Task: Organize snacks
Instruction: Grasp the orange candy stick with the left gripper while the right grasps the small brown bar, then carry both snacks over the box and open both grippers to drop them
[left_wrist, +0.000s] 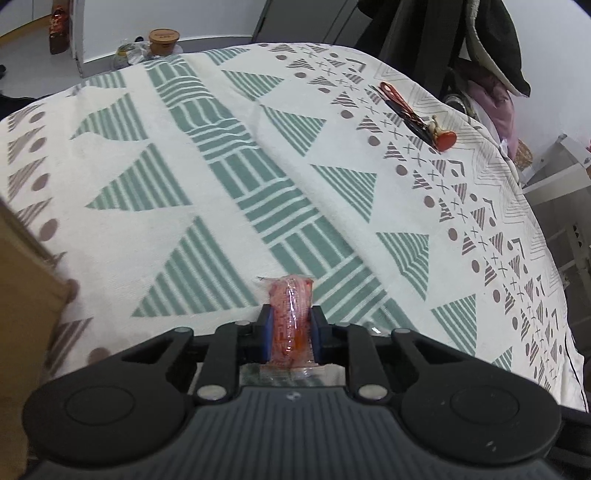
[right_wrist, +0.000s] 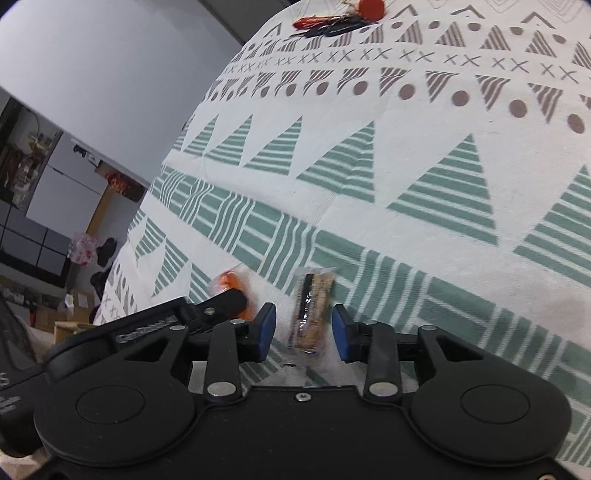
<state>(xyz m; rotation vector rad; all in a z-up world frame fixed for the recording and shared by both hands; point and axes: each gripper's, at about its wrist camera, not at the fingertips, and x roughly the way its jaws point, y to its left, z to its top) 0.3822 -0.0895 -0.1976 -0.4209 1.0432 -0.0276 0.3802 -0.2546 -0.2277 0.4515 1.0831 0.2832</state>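
The left gripper (left_wrist: 291, 325) clamps a clear-wrapped orange-red snack (left_wrist: 291, 317); the right gripper (right_wrist: 303, 330), fingers spread, straddles a brown wrapped snack bar (right_wrist: 311, 312) on the patterned tablecloth (right_wrist: 406, 177).

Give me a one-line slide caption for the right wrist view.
Right gripper open around a wrapped brown snack bar lying on the patterned tablecloth.

— What covers the table?

— A cream tablecloth (left_wrist: 229, 155) printed with green striped triangles, grey-brown dots and crosses.

— And behind it?

— A plain pale wall (right_wrist: 122, 66). Dark clothing (left_wrist: 491, 40) hangs at the far right corner, and a white rack (left_wrist: 554, 177) stands beside the table edge.

— Anything on the other side?

— White cabinets (right_wrist: 70, 184) against the wall, with dark panelled units (right_wrist: 26, 243) lower down.
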